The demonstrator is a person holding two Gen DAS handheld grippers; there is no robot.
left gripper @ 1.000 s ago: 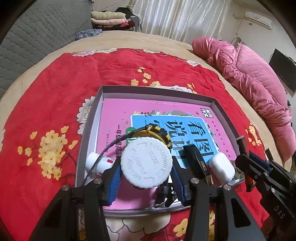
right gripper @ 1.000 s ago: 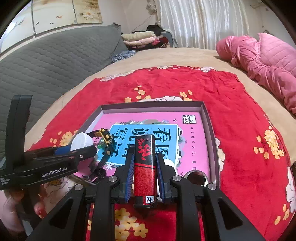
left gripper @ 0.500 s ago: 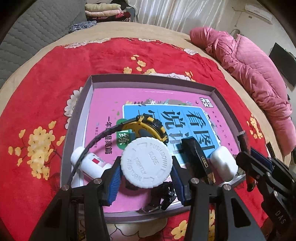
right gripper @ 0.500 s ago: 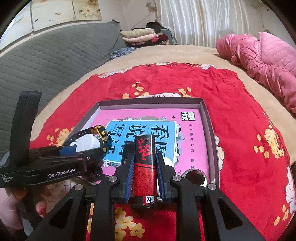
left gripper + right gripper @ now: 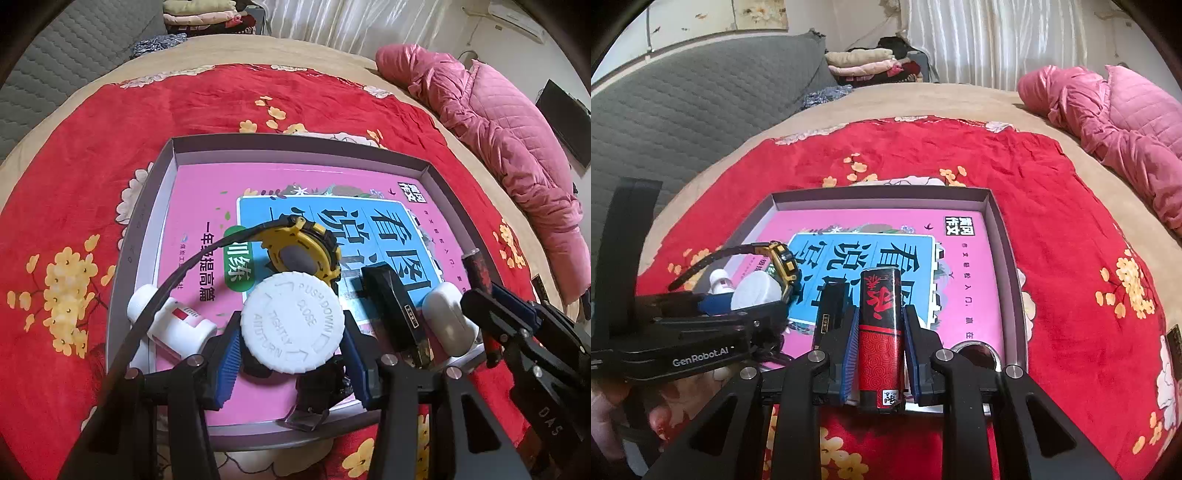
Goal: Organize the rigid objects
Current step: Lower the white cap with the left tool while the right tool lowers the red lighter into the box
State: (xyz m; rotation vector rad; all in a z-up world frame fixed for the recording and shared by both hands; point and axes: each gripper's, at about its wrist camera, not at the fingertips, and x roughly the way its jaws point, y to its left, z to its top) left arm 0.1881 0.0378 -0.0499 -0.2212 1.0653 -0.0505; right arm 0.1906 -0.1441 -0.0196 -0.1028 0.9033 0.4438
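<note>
A grey tray point(image 5: 295, 142) lies on the red flowered cloth with a pink book point(image 5: 192, 206) flat inside it. My left gripper point(image 5: 291, 347) is shut on a white bottle with a push-down cap point(image 5: 291, 325), held over the tray's near edge. Just beyond the cap a yellow and black watch point(image 5: 303, 247) is propped up, its strap trailing left. In the right wrist view my right gripper point(image 5: 879, 332) is shut on a red and black cylinder point(image 5: 879, 325) at the near rim of the tray point(image 5: 886, 192). The left gripper point(image 5: 701, 332) is beside it on the left.
Inside the tray's near side lie a white tube point(image 5: 170, 317), a black oblong item point(image 5: 391, 306), a white case point(image 5: 447, 317) and a shiny round piece point(image 5: 975, 350). A pink quilted coat point(image 5: 498, 122) lies at the back right. A grey padded headboard point(image 5: 683, 110) is left.
The left gripper has tipped slightly, so the tray sits lower in its view and the watch shows more fully past the cap. The right gripper has barely moved.
</note>
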